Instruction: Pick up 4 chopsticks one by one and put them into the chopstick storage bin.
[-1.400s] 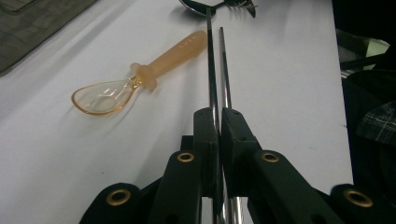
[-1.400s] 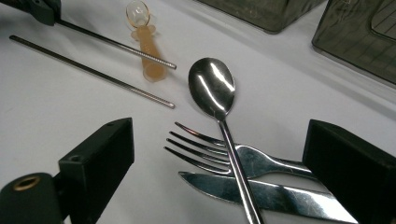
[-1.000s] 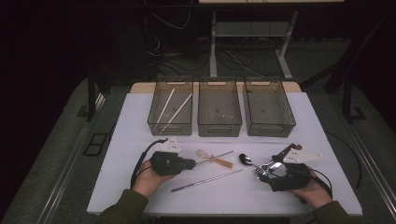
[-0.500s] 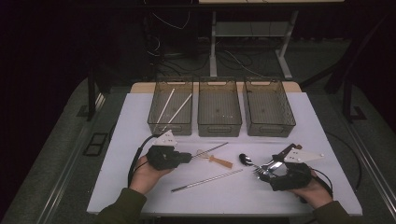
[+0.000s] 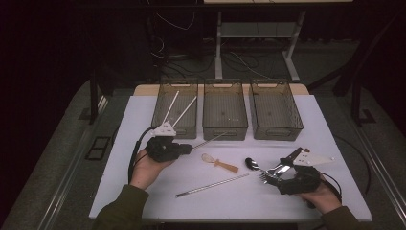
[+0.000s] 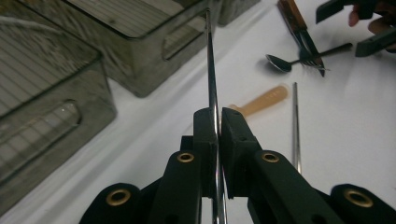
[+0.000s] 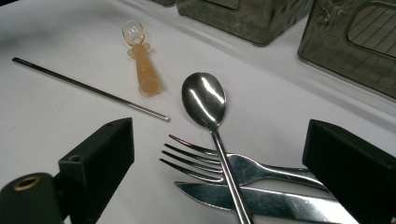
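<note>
Left claw (image 6: 218, 122) clamps metal chopstick (image 6: 211, 70); middle bin (image 5: 225, 111) just ahead.

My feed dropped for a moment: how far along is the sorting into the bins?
Done: two white sticks lie in the left bin. In hand: the left hand-held gripper is shut on a metal chopstick. Left on the table: another metal chopstick, an amber spoon, and the spoon, fork and knife before the open right hand-held gripper.

Plenty of open tabletop (image 5: 143, 201) along the near left edge. The middle's cluttered though: a loose metal rod (image 5: 212, 185) and an orange-handled scoop (image 5: 220, 163) lie there, and three bins (image 5: 225, 129) wall off the far side.
</note>
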`<state>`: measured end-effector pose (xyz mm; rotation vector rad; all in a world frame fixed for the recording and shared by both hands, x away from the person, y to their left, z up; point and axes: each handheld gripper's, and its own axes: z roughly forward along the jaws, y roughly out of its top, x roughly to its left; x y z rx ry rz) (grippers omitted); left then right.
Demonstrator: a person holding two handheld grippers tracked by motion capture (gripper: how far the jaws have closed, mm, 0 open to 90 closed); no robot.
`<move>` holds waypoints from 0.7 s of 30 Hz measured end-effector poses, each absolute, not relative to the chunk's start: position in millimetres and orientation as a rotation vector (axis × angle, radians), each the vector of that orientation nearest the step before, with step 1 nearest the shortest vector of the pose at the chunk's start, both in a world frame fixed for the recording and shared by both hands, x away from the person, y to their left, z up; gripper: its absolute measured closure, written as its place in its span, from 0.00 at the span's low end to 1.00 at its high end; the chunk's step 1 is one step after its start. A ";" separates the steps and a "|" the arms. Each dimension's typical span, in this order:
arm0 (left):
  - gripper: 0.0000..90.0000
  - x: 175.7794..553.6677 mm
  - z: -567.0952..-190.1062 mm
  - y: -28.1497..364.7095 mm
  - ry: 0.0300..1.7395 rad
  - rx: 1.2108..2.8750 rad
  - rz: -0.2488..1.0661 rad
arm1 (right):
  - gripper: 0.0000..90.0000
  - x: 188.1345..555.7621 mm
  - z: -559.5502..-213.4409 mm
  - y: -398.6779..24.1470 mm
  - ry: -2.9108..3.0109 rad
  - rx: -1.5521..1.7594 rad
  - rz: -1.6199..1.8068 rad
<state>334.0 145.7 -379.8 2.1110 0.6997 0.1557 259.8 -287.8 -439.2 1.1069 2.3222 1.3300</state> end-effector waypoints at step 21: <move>0.94 379.8 -350.4 160.7 0.813 2.041 0.254 | 0.10 259.4 -438.3 -288.8 2.314 1.115 1.341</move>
